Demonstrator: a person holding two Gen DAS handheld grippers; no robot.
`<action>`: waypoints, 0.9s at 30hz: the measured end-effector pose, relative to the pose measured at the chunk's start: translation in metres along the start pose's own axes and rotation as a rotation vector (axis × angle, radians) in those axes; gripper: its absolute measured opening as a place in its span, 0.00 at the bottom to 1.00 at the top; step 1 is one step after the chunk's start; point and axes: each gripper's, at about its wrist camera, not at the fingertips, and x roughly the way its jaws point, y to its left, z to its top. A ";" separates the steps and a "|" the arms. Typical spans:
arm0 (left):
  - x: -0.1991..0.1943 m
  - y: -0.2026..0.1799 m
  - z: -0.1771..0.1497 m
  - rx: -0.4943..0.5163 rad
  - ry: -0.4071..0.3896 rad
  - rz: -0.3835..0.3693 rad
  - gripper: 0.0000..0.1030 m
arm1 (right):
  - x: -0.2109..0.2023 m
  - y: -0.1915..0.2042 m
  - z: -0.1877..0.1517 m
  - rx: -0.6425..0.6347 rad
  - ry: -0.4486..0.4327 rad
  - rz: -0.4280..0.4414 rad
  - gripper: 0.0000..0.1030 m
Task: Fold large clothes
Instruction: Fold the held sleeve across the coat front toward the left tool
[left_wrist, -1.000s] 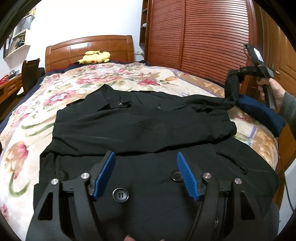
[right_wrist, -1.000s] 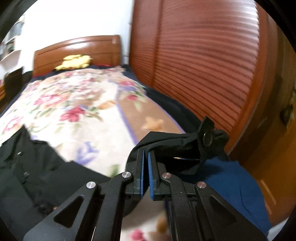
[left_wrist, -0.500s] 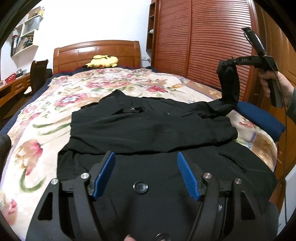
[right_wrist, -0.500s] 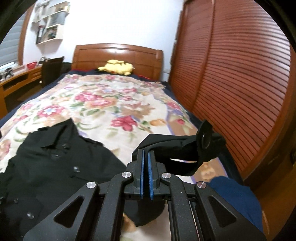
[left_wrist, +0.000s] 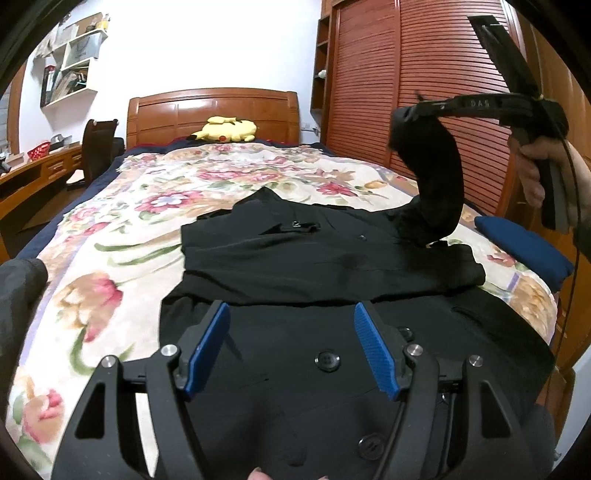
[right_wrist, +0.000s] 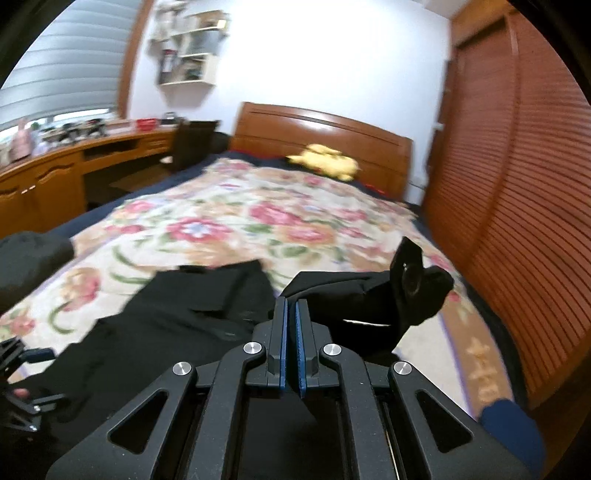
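Note:
A black buttoned coat (left_wrist: 325, 258) lies spread on the floral bed, one sleeve folded across its chest. My left gripper (left_wrist: 291, 347) is open and empty, low over the coat's lower front near a button (left_wrist: 327, 360). My right gripper (right_wrist: 290, 317) is shut on the cuff of the coat's other sleeve (right_wrist: 373, 299). In the left wrist view it (left_wrist: 410, 112) holds that sleeve (left_wrist: 436, 184) lifted high above the coat's right shoulder. The coat's body also shows in the right wrist view (right_wrist: 166, 325).
The bed's floral cover (left_wrist: 122, 236) stretches to a wooden headboard (left_wrist: 210, 110) with a yellow plush toy (left_wrist: 227, 129). A folded blue garment (left_wrist: 524, 247) lies at the bed's right edge by slatted wardrobe doors (left_wrist: 424, 66). A desk (right_wrist: 74, 162) and chair stand left.
My right gripper has lifted the sleeve higher and swung it left toward the coat's middle. My left gripper stayed open and shifted a little over the lower front.

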 end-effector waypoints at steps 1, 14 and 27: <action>-0.001 0.002 0.000 -0.002 -0.002 0.002 0.68 | 0.004 0.013 -0.001 -0.011 0.001 0.025 0.02; -0.012 0.022 -0.001 -0.029 -0.020 0.026 0.69 | 0.064 0.084 -0.066 0.028 0.104 0.201 0.02; -0.011 0.024 -0.004 -0.026 -0.015 0.037 0.69 | 0.104 0.092 -0.086 0.021 0.213 0.132 0.53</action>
